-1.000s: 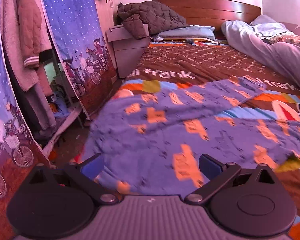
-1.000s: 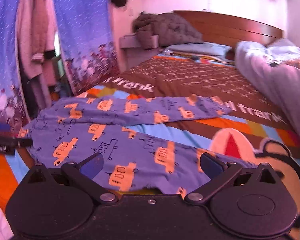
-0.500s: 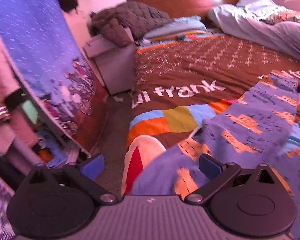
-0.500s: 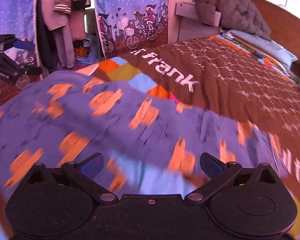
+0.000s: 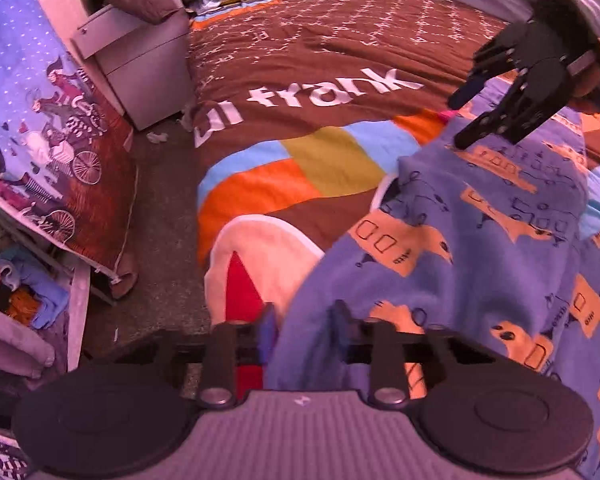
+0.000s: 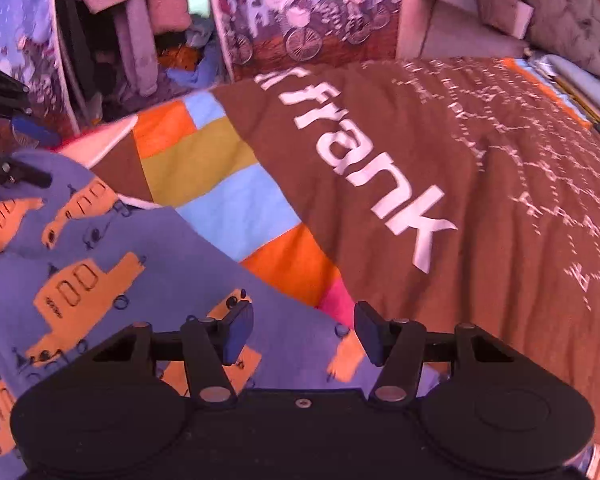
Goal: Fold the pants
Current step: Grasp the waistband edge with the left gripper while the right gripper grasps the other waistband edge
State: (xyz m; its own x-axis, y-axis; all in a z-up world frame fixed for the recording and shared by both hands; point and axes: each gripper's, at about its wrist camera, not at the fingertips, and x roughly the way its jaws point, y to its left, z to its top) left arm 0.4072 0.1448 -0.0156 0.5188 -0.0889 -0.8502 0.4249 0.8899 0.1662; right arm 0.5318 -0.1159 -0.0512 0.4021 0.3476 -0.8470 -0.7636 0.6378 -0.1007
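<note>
I have the purple pants (image 5: 480, 248) with the orange truck print lying on the bedspread (image 5: 300, 80) near the foot corner of the bed, on the side by the grey nightstand (image 5: 140, 64). Part of the fabric is doubled over, and its folded edge runs across the coloured patchwork blocks.

My left gripper (image 5: 304, 332) has its jaws drawn narrow, and the edge of the pants runs up between them — I judge it is pinching the cloth, though the pads are blurred. My right gripper (image 6: 304, 332) stands half open over the far edge of the pants, above the fabric with nothing clamped. In the left view its fingers (image 5: 470, 136) look to be just at the cloth, or touching it.

The risks, as I judge them:
- The left hold takes only a thin edge; a quick pull could slip it out and let the fold fall open.
- If the right jaws shut now they may catch one layer only — or the bedspread with it.
- The pants lie close to the edge of the bed, so a loose end could slide to the floor (image 5: 160, 208).
</note>
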